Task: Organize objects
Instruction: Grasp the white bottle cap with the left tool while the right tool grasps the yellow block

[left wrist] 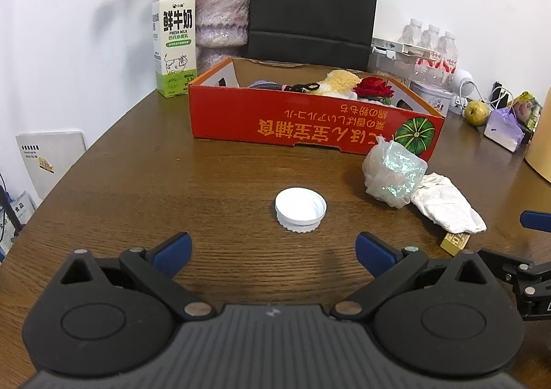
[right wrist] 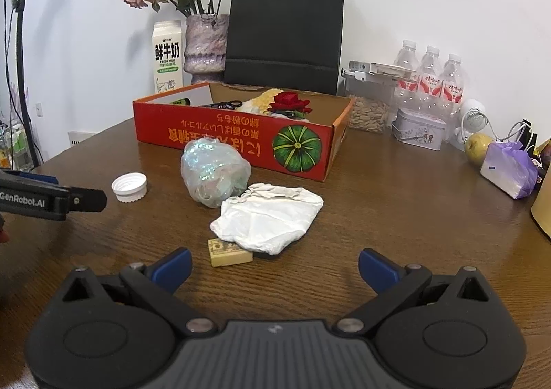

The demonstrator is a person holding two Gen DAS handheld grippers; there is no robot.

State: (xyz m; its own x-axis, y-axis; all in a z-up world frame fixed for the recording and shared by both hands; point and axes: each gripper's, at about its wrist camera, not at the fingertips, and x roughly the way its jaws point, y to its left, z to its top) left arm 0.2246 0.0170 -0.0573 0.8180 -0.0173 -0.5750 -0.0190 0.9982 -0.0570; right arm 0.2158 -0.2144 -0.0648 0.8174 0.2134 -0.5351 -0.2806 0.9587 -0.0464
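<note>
Claws (left wrist: 273, 248) (right wrist: 274, 263) both wide apart, empty, over grained wooden table (left wrist: 137, 182); ridged white cap (left wrist: 300, 206) ahead.

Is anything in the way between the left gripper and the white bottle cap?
No. The left gripper is open and points straight at the white cap, with only bare wooden table between them. The shiny plastic bundle sits off to the right, clear of the path.

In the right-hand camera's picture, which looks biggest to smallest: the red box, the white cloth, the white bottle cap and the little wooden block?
1. Red box, easily the largest.
2. White cloth.
3. Wooden block and white bottle cap: they look about alike, and the block lies nearer the camera, so no ranking.
</note>
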